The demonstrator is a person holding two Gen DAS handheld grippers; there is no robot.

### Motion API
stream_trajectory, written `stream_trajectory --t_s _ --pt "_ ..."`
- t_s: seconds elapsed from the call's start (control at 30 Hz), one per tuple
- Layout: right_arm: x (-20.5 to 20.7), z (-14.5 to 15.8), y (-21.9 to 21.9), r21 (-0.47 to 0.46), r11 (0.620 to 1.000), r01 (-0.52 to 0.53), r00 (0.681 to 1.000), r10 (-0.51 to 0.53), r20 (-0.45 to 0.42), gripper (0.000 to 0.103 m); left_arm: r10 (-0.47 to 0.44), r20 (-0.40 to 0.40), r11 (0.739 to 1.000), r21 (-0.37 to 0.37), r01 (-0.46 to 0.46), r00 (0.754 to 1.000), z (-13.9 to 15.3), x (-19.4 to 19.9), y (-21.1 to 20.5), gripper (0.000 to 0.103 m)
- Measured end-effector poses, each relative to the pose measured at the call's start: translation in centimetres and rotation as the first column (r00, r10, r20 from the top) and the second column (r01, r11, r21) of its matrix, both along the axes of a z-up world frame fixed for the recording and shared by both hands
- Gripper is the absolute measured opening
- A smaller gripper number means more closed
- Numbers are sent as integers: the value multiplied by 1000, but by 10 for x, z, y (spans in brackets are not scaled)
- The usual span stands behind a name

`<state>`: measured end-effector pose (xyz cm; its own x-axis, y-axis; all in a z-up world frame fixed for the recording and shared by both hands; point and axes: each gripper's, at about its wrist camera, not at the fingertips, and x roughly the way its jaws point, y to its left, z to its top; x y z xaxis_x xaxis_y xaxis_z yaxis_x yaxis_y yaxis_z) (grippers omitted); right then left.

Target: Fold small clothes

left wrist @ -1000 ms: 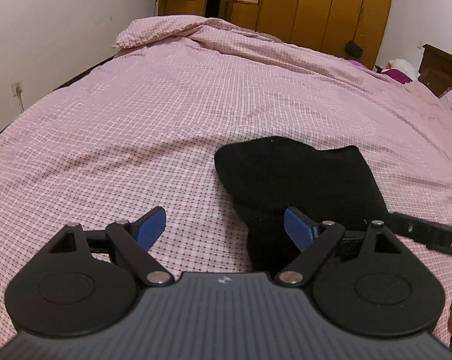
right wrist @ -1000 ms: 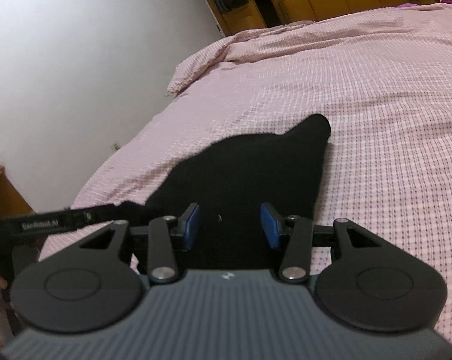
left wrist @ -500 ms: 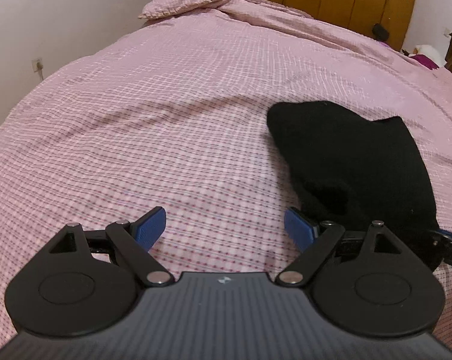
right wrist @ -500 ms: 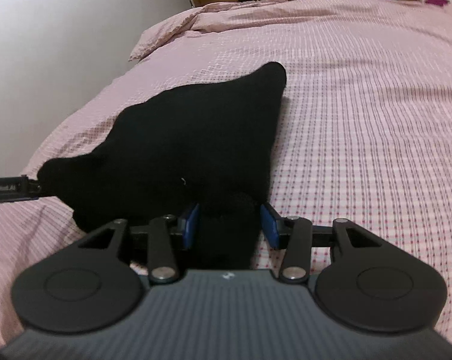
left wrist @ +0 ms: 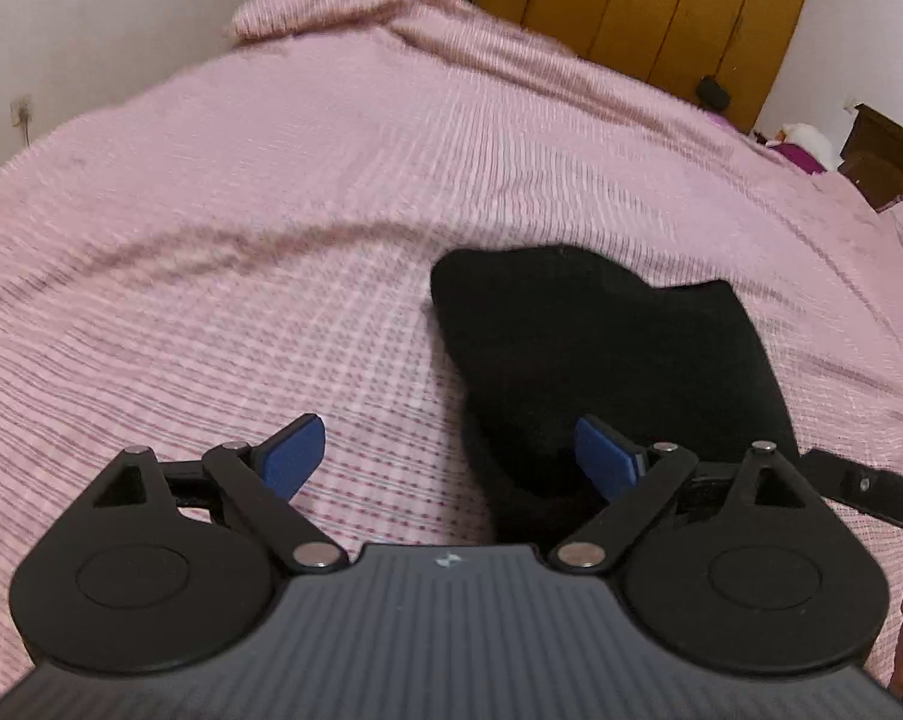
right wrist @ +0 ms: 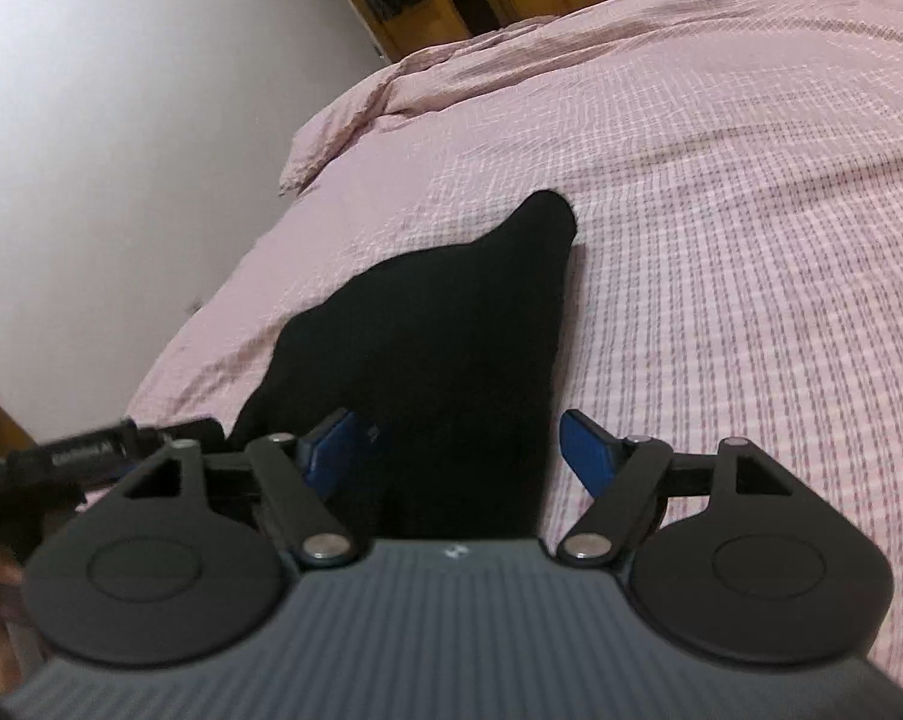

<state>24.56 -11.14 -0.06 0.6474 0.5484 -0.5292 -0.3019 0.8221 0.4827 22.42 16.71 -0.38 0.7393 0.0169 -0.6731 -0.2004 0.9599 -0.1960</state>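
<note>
A small black garment [left wrist: 601, 348] lies flat on the pink checked bedspread [left wrist: 271, 180]. My left gripper [left wrist: 448, 426] is wide open just above the bed, its right blue pad [left wrist: 604, 459] over the garment's near left edge and its left pad over bare bedspread. In the right wrist view the garment [right wrist: 451, 330] stretches away to a rounded tip. My right gripper [right wrist: 457, 420] straddles its near end and its jaws are opening. The cloth lies between the pads and neither pad presses on it.
The bedspread [right wrist: 751, 240] is rumpled into a ridge at the far end. A white wall [right wrist: 121, 150] runs along the left side. Wooden wardrobes [left wrist: 661, 6] stand beyond the bed, and dark wooden furniture [left wrist: 889, 156] stands at the far right. A hand shows at the frame edge.
My right gripper's jaws have spread and let go of the black garment's near end. Both grippers have sunk slightly, and the left one has shifted back toward the garment.
</note>
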Motion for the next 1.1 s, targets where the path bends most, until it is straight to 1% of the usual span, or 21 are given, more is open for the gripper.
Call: stream_trajectory --t_s 0.07,0.13,0.2,0.3,0.33,0.43,0.47,0.6,0.7,0.83,1.1 --pt "11 -4 2 -9 1000 1 1000 -1 -14 76 8 -2 999 -39 -8 1000 -3 4 1 93" --pt "21 -10 2 -1 1000 3 999 -3 -44 76 2 19 997 -75 -1 1000 -2 4 2 93" --pt "32 -17 3 19 1000 -5 998 6 -65 76 0 41 996 -92 4 999 -2 7 4 93" --pt "47 -25 7 39 999 -25 997 27 -72 76 -12 6 996 -88 13 1000 -8 17 4 94" --pt "49 -27 9 49 998 -29 997 32 -75 76 -15 -3 997 -77 15 1000 -12 20 4 94" --pt "57 -33 13 74 996 -45 994 52 -92 77 -36 -45 996 -82 32 998 -24 24 2 94" --pt "57 -34 13 77 996 -50 994 57 -92 79 -44 -46 996 -80 40 998 -28 25 0 94" --pt "61 -39 16 77 994 -77 993 84 -83 81 -74 -37 997 -41 72 997 -32 28 -8 96" --pt "65 -43 16 90 991 -96 990 104 -91 83 -90 -40 995 -42 89 995 -33 31 -10 96" --pt "70 -51 13 129 985 -114 987 127 -94 85 -97 -41 995 -40 96 994 -36 33 -10 98" --pt "74 -51 11 132 980 -147 981 161 -106 86 -102 -39 994 -36 100 994 -37 35 -11 99"
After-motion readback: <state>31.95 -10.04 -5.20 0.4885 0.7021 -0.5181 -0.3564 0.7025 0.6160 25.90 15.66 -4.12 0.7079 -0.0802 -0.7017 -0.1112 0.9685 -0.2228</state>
